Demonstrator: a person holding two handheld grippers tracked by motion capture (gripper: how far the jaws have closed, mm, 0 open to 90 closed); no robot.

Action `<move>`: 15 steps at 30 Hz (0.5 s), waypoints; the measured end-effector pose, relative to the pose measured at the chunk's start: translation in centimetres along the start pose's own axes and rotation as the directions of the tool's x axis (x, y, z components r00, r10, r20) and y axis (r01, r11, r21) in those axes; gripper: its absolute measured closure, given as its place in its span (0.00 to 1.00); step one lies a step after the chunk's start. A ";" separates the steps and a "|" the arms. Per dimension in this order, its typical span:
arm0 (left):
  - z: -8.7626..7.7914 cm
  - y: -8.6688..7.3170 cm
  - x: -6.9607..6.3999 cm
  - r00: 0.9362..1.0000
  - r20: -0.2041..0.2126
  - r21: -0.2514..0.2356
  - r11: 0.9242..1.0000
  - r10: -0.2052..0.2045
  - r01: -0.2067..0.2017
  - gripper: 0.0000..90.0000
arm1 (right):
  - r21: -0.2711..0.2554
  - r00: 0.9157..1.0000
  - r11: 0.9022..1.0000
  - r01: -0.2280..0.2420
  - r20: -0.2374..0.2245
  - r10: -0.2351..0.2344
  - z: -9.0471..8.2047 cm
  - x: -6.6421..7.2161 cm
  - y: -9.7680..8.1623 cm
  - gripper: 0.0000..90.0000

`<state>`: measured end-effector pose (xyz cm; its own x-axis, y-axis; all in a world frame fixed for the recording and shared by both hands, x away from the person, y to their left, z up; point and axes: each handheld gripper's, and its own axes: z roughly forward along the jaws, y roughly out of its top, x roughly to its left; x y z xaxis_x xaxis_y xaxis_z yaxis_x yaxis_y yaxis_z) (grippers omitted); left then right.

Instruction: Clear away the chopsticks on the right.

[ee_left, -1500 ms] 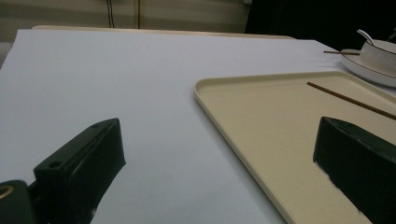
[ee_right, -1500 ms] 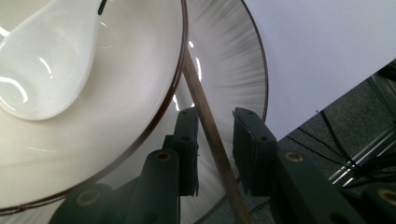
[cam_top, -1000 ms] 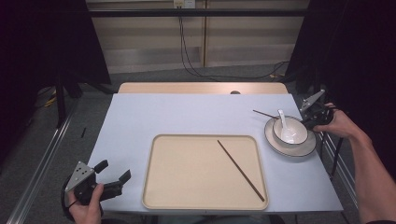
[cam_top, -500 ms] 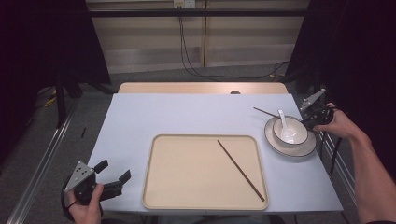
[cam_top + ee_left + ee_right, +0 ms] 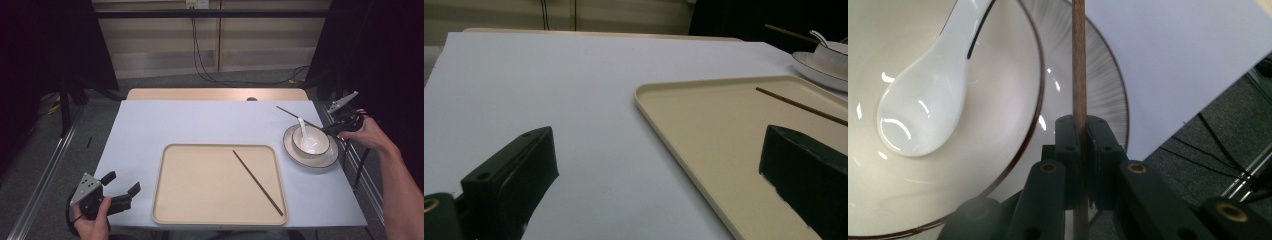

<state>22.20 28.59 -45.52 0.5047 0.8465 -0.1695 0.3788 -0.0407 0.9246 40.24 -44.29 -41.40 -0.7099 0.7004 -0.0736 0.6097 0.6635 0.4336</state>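
Right gripper clamped on chopstick over bowl holding spoon. Left gripper wide, empty, beside tray.

Swung a little within the past second: the chopstick pinched in the right gripper. Free tip now set higher in the high view, nearer the table's far edge and farther off the rim of the plate. Brought about by a slight shift of the right hand beside the bowl.
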 end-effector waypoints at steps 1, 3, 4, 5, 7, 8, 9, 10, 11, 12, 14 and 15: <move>0.0 0.0 0.0 1.000 -0.001 0.000 1.000 0.000 0.000 0.02 | -0.006 1.000 1.000 -0.011 0.004 0.011 -0.3 -0.1 0.0 0.95; 0.0 0.0 0.0 1.000 0.000 -0.001 1.000 -0.001 0.001 0.02 | -0.040 0.999 0.998 -0.042 0.003 0.042 -0.8 -0.2 -0.1 0.95; 0.0 0.0 0.0 1.000 -0.001 0.000 1.000 0.000 0.000 0.02 | -0.048 0.998 0.997 -0.058 0.010 0.058 -1.1 -0.3 -0.2 0.95; 0.0 0.0 0.0 1.000 0.001 -0.002 1.000 -0.001 0.001 0.02 | -0.066 0.997 0.995 -0.071 0.012 0.072 -1.3 -0.4 -0.3 0.95; 0.0 0.0 -0.1 1.000 -0.002 0.000 1.000 0.003 -0.003 0.02 | -0.091 0.995 0.991 -0.096 0.013 0.097 -1.8 -0.5 -0.5 0.95; 0.0 0.1 -0.1 1.000 -0.004 0.000 1.000 0.005 -0.005 0.03 | -0.096 0.994 0.990 -0.105 0.016 0.107 -2.0 -0.5 -0.5 0.95; 0.0 0.1 0.0 1.000 -0.004 0.000 1.000 0.006 -0.006 0.03 | -0.100 0.992 0.987 -0.125 0.017 0.128 -2.2 -0.4 -0.6 0.95; 0.0 0.1 0.0 1.000 -0.003 -0.002 1.000 0.005 -0.005 0.03 | -0.117 0.989 0.983 -0.144 0.012 0.146 -2.3 -0.3 -0.7 0.95; 0.0 0.1 0.0 1.000 -0.006 -0.003 1.000 0.003 -0.003 0.03 | -0.133 0.989 0.981 -0.141 0.014 0.144 -2.4 -0.3 -0.8 0.95; 0.0 0.1 0.0 1.000 -0.008 -0.004 1.000 0.005 -0.005 0.03 | -0.131 0.987 0.979 -0.158 0.016 0.161 -2.5 -0.1 -0.9 0.95; -0.1 0.1 0.0 1.000 -0.005 -0.006 1.000 0.004 -0.004 0.03 | -0.142 0.983 0.975 -0.173 0.036 0.180 -2.7 0.2 -1.0 0.96; -0.1 0.1 0.0 1.000 -0.005 -0.007 1.000 0.004 -0.004 0.03 | -0.147 0.981 0.972 -0.185 0.028 0.191 -2.9 0.3 -1.0 0.96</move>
<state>22.17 28.59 -45.44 0.5027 0.8488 -0.1640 0.3714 -0.0408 0.9276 38.41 -45.55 -39.27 -0.5702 0.8214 -0.0150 0.6719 0.4767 0.5669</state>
